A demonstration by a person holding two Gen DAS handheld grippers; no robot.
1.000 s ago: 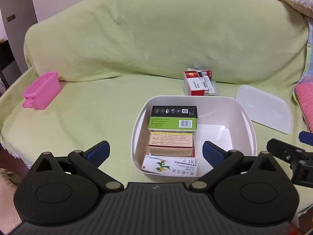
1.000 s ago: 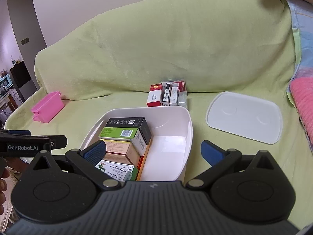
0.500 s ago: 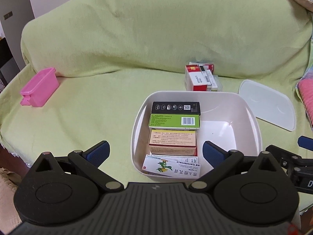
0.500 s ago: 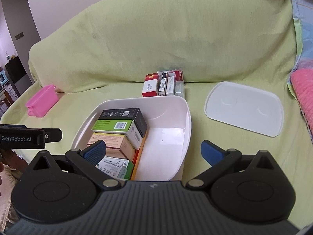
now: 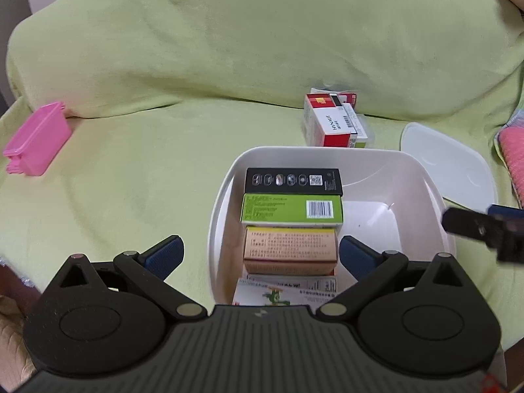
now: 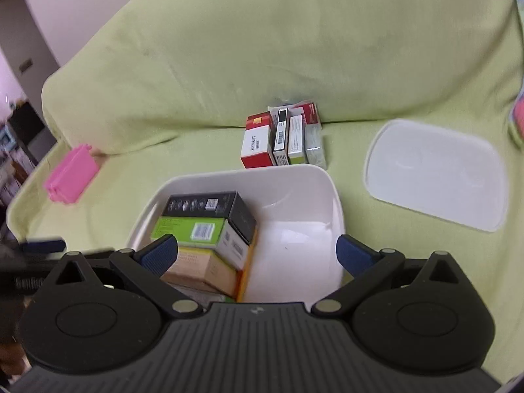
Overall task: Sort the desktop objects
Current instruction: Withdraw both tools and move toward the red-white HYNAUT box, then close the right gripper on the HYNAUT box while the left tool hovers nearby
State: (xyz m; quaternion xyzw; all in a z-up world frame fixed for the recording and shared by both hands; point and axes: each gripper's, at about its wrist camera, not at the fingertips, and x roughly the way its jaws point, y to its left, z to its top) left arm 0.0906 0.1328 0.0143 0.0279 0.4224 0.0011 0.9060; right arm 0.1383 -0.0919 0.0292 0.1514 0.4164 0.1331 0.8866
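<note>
Green-covered sofa [image 5: 229, 49] with pink cushion [image 5: 514, 160] at right

Both grippers moved closer over white bin [image 5: 422, 177]; boxes inside unchanged.

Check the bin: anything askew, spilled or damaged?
Nothing spilled or damaged. The white bin holds four boxes packed along its left side, right half bare. Its lid lies off on the sofa cover, and a cluster of boxes sits unsorted behind it.
</note>
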